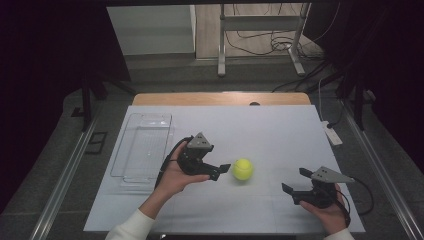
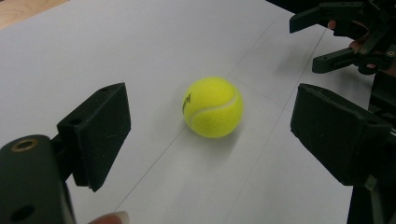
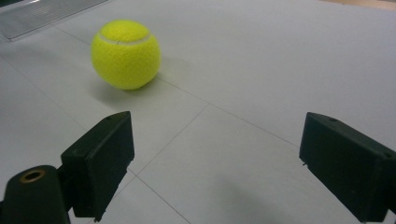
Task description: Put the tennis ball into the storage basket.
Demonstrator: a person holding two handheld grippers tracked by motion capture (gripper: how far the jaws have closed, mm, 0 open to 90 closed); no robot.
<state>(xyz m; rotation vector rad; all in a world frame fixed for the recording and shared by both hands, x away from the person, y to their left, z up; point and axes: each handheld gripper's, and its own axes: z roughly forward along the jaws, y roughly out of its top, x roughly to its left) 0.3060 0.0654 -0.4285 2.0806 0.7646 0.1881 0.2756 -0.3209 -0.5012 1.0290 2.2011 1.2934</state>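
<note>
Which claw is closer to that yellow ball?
Left. The left claw sits open right beside the tennis ball; the right claw, also open, is farther off across the table.

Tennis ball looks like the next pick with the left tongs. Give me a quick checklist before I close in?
1. Left tongs open wide enough for the ball: ok.
2. Tennis ball resting on the white table, nothing touching it: ok.
3. Ball lined up between the left jaws in the left gripper view: ok, slightly ahead of them.
4. Right tongs open and well apart from the ball: ok.
5. Clear tray empty: ok.
6. Ball firmness: cannot tell.
</note>
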